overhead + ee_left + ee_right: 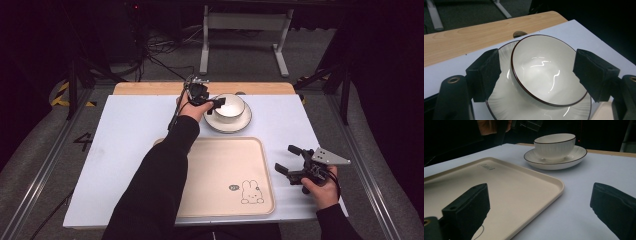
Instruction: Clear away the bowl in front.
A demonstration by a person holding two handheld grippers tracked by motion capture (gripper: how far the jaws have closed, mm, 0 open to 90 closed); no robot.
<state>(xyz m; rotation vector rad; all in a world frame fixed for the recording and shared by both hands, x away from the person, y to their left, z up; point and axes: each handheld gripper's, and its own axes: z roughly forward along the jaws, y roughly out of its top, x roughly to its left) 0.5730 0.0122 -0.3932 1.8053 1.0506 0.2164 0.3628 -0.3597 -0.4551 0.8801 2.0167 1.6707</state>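
Your left hand-held gripper (218,103) is at the bowl (229,106), which sits in its saucer (235,125) on the white table (125,140), just beyond the far edge of the cream tray (225,175). In the left gripper view the two black jaws stand either side of the bowl (544,72), one near each flank of its dark-rimmed wall, with a gap showing between each pad and the porcelain; the jaws are parted and not yet pressing, so the bowl is not held. The step in hand reads as the approach to a grasp on the bowl, the pads straddling it from above and from your side. The next move calls for you to settle the pads level with the bowl's wall below the rim, centre the bowl between them so that both pads meet it together, and then bring them in on it; a lopsided contact would likely push the bowl across the saucer (506,105). Your right hand-held gripper (294,165) rests off the tray's right edge with its jaws wide apart and nothing between them; in the right gripper view the tray (499,185) lies ahead and the bowl (555,146) and saucer (574,157) stand beyond its corner.
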